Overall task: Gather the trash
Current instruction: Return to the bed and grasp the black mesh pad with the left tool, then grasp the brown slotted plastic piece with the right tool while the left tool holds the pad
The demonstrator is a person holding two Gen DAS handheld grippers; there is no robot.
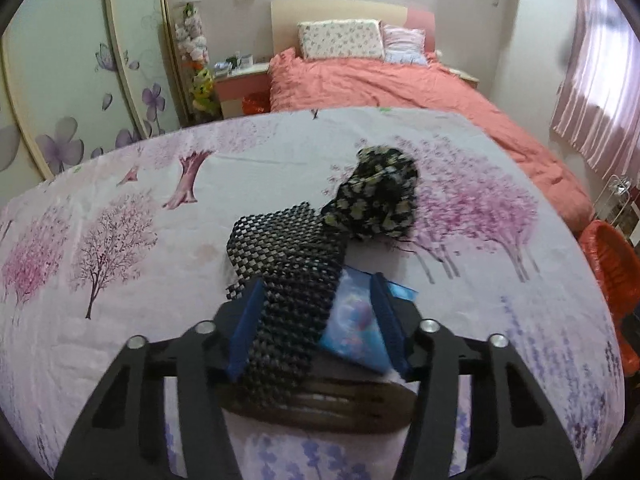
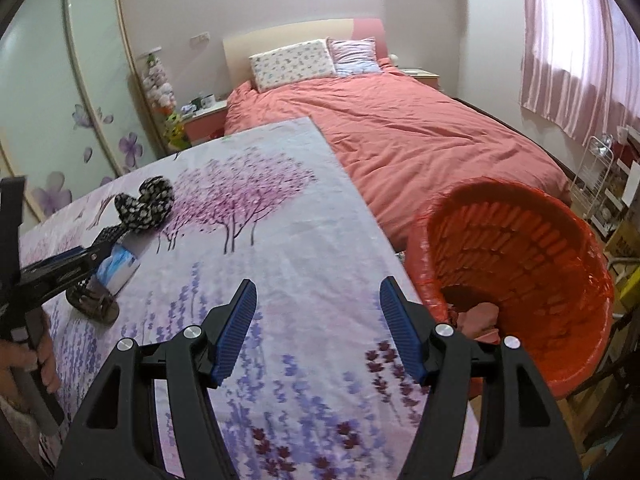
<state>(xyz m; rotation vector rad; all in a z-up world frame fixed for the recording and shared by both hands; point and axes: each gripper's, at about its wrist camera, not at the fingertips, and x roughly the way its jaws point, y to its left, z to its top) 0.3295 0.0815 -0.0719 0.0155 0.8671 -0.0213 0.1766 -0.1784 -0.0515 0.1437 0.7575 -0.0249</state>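
Note:
My left gripper [image 1: 319, 282] points down at the flowered tablecloth [image 1: 120, 184]. Its pads close on a black mesh mat [image 1: 288, 248] and a blue-and-white packet [image 1: 356, 320] side by side; together they fill the gap. A brown oval object [image 1: 320, 402] lies under them. A crumpled black floral cloth [image 1: 376, 196] sits just beyond. In the right wrist view the left gripper [image 2: 100, 254] reaches in from the left over the packet [image 2: 120, 268], the brown object [image 2: 94, 304] and the cloth [image 2: 144, 202]. My right gripper [image 2: 319, 284] hangs open over bare tablecloth with nothing between its fingers.
A red lined basket [image 2: 560, 248] stands off the table's right edge with some crumpled scraps in its bottom; it also shows at the right edge [image 1: 612, 280]. A bed with a salmon cover [image 2: 420, 136] lies behind the table. A hand [image 2: 40, 360] holds the left gripper's handle.

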